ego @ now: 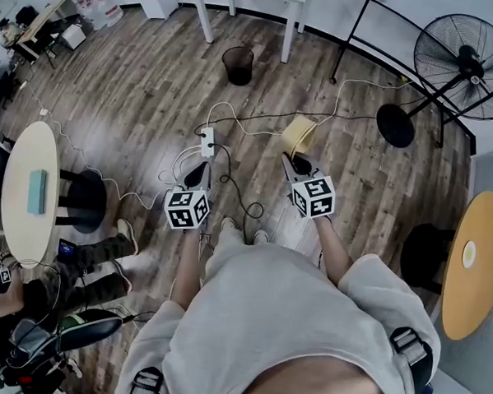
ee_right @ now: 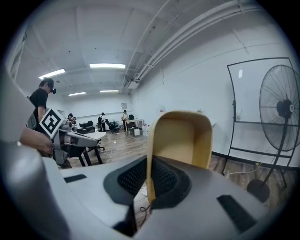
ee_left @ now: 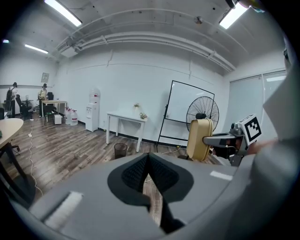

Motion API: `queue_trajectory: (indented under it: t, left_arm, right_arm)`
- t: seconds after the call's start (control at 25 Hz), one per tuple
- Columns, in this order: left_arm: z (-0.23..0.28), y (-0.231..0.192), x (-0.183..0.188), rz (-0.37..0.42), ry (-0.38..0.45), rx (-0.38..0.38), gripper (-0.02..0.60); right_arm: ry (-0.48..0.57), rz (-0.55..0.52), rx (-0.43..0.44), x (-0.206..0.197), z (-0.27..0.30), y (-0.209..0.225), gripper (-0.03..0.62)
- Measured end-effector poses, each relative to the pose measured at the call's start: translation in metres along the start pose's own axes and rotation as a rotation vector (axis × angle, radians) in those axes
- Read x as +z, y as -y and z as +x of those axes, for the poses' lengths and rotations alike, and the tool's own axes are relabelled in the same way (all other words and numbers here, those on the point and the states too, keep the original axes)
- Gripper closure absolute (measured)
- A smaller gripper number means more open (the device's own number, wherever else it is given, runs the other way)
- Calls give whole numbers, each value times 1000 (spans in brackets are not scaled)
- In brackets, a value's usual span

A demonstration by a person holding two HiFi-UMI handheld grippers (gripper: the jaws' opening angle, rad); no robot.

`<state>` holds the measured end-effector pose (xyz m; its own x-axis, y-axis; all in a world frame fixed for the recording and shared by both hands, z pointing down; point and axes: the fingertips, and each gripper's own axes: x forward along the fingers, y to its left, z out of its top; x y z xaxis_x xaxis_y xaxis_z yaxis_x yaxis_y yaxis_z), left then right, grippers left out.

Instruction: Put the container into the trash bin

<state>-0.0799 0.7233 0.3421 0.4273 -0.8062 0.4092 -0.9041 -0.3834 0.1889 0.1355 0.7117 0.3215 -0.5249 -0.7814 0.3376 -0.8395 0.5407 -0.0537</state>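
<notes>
R gripper (ego: 298, 161) clamped on container (ego: 298, 134) wall (thin grip, seemingly), L gripper (ego: 197, 173) closed, so we carry steady to trash bin (ego: 239, 65) ahead.

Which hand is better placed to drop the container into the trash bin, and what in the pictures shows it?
Right. The right tongs pinch the wall of the tan plastic container, while the left tongs are shut and empty. The black round trash bin stands ahead of both.

The floor (ego: 142, 90) toward the trash bin (ego: 239, 65) is open; cables (ego: 244, 128) and a power strip (ego: 207, 141) lie across it, and a table leg (ego: 287, 33) stands near.
</notes>
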Motion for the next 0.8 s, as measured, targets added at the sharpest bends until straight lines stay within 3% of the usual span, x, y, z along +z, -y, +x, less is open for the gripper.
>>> queue_trajectory:
  t: [0.36,0.8]
  left_arm:
    - [24,8,2,20,-32,-5,571]
    - [76,-15,11,11,-50,-22,571]
  right_arm:
    - [0,0,6,1,14,24,568]
    - [-37,6,16,4,60,47,568]
